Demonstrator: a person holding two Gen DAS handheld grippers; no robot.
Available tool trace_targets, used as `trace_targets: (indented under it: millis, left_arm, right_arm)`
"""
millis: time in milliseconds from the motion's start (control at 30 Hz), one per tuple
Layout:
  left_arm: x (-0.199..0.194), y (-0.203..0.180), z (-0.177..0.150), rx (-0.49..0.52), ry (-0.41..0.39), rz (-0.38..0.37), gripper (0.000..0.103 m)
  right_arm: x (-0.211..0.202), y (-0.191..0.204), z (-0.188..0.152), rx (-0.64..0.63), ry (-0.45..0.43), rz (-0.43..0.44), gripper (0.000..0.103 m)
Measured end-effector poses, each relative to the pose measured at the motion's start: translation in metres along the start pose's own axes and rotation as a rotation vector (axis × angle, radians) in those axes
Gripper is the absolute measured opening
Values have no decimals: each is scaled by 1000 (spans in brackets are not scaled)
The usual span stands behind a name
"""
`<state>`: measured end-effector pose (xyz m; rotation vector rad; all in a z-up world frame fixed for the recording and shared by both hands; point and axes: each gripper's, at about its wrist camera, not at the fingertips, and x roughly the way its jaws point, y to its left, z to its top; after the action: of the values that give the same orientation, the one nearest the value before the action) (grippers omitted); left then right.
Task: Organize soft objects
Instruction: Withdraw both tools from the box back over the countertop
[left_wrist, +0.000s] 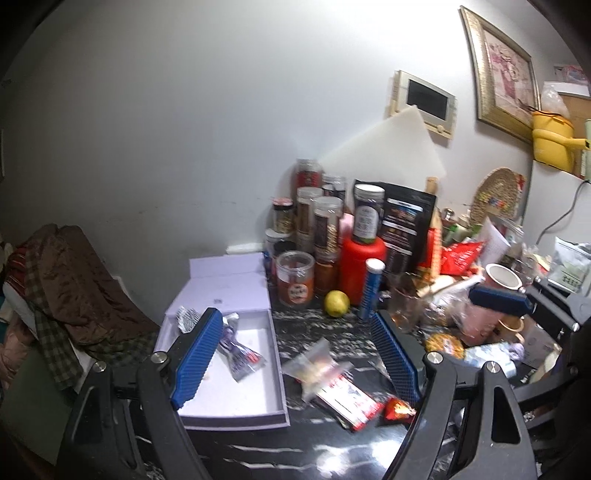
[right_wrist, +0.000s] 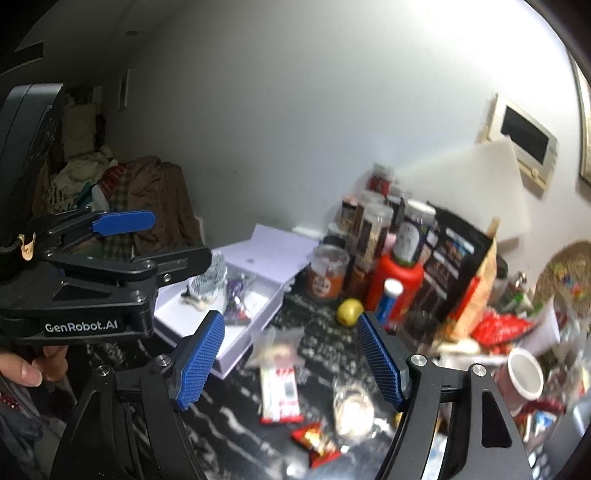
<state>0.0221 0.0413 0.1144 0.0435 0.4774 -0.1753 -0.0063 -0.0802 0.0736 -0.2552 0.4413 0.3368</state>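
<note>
A pale lavender open box (left_wrist: 258, 410) lies on the dark marble table and holds a purple snack packet (left_wrist: 240, 354) and a silver foil packet (left_wrist: 186, 317). To its right lie a clear bag of snacks (left_wrist: 317, 365), a red-and-white packet (left_wrist: 349, 402) and a small red wrapper (left_wrist: 397, 408). My left gripper (left_wrist: 297, 328) is open and empty, above the box edge and the clear bag. My right gripper (right_wrist: 290, 332) is open and empty above the same packets (right_wrist: 279, 387). The left gripper (right_wrist: 147, 240) also shows in the right wrist view over the box (right_wrist: 255, 314).
Jars, a red bottle (left_wrist: 360, 269), a blue tube (left_wrist: 371, 288), a lemon (left_wrist: 336, 303) and black pouches crowd the back. Cups, bags and wrappers pile up at the right (left_wrist: 502, 280). Brown and checked clothes (left_wrist: 74, 291) are heaped at the left.
</note>
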Motion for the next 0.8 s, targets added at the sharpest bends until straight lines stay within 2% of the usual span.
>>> trace_targets:
  millis: [333,800]
  left_arm:
    - [-3,-24,-39,-1,69,-67,82]
    - [29,-42,-100,8,219,-139,82]
  right_arm:
    - [-13,2,-52,76,55,-1,75]
    - [21,-20,-128,228,213,13,75]
